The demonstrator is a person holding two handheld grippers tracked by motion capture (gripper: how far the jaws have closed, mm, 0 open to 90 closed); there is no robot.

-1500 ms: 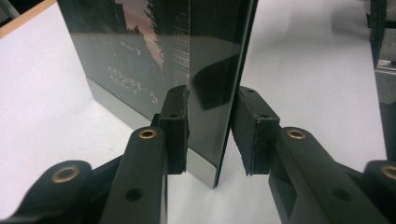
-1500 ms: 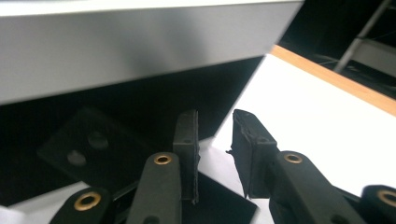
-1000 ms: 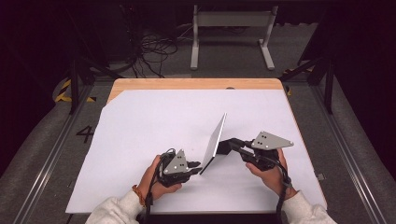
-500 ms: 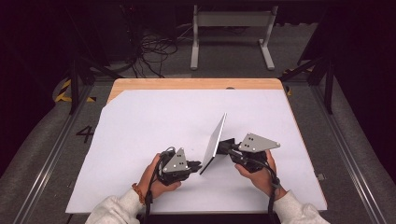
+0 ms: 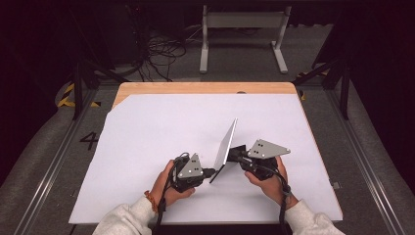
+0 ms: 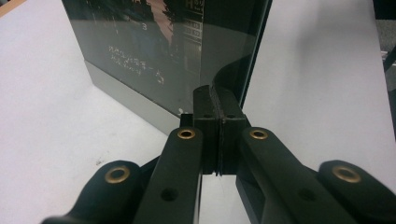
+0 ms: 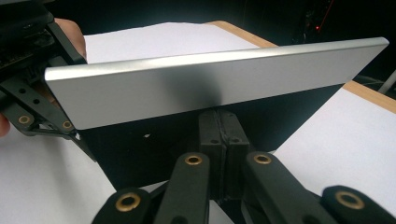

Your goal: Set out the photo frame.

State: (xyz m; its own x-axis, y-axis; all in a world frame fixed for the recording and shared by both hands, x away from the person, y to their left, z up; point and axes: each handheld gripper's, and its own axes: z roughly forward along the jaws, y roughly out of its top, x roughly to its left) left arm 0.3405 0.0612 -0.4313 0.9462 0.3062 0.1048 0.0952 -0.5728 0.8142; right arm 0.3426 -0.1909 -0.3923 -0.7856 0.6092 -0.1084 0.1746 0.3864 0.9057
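Two claws are at work, one in each hand. The left claw [image 5: 211, 172] has just been closing, and in the left gripper view its two black jaws stand pressed together with the near lower edge of the panel [image 5: 225, 150] nipped between the pads. That view shows the panel's dark, glossy face carrying reflections, with a pale grey strip along its lower edge.

The right claw [image 5: 234, 152] has its two jaws drawn together as well. In the right gripper view they meet at the panel's dark underside, below its silver face; the pads look clamped on an edge there, though the contact itself is in shadow.

There is one panel: a thin, flat, rectangular sheet, silver on one side and dark on the other. It stands tilted on edge between the two claws, near the front middle of the table [image 5: 147, 89]. Its lower corner sits by the left claw and its upper end rises away from the person.

Two hands and two light sleeves enter from the bottom. One large white sheet [image 5: 147, 142] covers the wooden table.
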